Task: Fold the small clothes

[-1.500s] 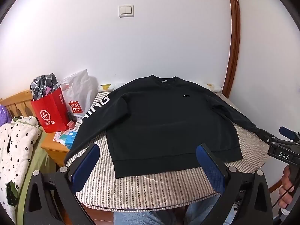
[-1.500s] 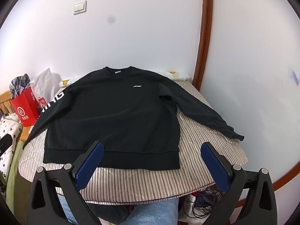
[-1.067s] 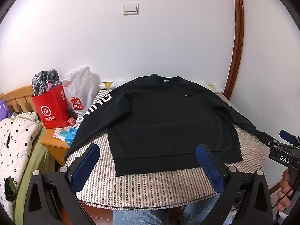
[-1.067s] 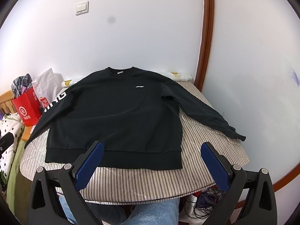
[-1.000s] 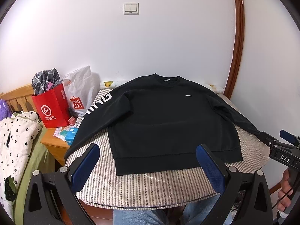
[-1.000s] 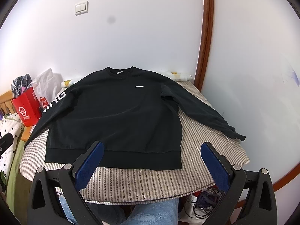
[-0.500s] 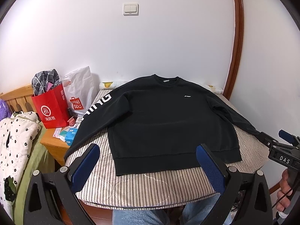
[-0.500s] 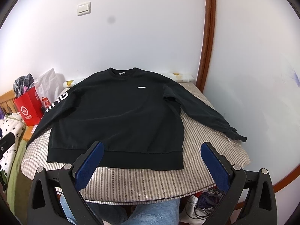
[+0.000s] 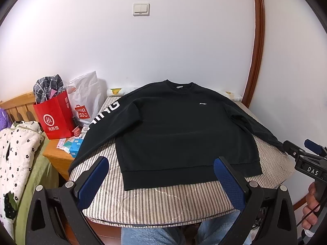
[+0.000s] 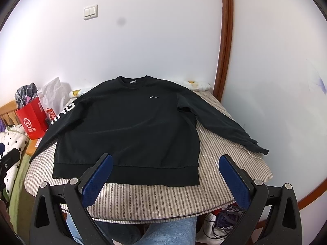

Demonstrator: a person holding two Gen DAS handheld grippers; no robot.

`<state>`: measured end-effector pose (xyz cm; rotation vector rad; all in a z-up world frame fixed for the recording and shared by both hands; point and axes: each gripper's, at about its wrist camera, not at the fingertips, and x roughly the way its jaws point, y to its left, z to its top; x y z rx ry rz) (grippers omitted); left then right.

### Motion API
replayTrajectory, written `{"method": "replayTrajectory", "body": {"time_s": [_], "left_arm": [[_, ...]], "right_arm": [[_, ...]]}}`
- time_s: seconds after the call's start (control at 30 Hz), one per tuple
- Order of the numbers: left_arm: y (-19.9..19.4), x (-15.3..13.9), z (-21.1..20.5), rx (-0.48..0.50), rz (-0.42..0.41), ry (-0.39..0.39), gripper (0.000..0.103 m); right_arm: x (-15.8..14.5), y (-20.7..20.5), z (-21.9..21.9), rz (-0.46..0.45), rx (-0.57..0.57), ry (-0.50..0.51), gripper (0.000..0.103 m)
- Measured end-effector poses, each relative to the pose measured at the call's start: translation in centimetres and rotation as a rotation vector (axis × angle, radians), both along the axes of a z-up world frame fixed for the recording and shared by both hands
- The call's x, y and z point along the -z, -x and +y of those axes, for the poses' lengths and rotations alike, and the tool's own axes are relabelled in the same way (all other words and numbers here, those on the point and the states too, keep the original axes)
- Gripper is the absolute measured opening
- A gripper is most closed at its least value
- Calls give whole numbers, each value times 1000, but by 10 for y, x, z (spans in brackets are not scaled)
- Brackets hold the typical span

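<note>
A black sweatshirt [image 9: 179, 130] lies flat, face up, on a grey striped table [image 9: 163, 200], sleeves spread to both sides; it also shows in the right wrist view [image 10: 130, 130]. Its left sleeve with white letters hangs over the table's left edge. My left gripper [image 9: 161, 175] is open and empty, held back from the hem near the front edge. My right gripper [image 10: 165, 173] is open and empty, above the hem's right half. The right gripper also shows at the right edge of the left wrist view [image 9: 302, 153].
A red paper bag [image 9: 55, 118] and a white plastic bag [image 9: 85, 102] stand on a wooden nightstand [image 9: 59, 155] at the left. A spotted quilt [image 9: 14, 155] lies further left. White walls and a brown wooden trim [image 10: 224, 40] stand behind. Cables [image 10: 222, 222] lie below the table's right.
Both grippers have drifted slightly; the view has tilted up a little. The sweatshirt has not moved and both grippers stay open.
</note>
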<state>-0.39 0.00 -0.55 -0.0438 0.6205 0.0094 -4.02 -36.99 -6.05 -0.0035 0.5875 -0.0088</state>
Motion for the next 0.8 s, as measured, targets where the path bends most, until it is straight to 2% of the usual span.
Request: {"method": "replayTrajectory", "body": {"time_s": [0.8], "left_arm": [[2,2,2,-2,5,11,103]], "right_arm": [[-1,2,-3,-3,6,1,102]]}}
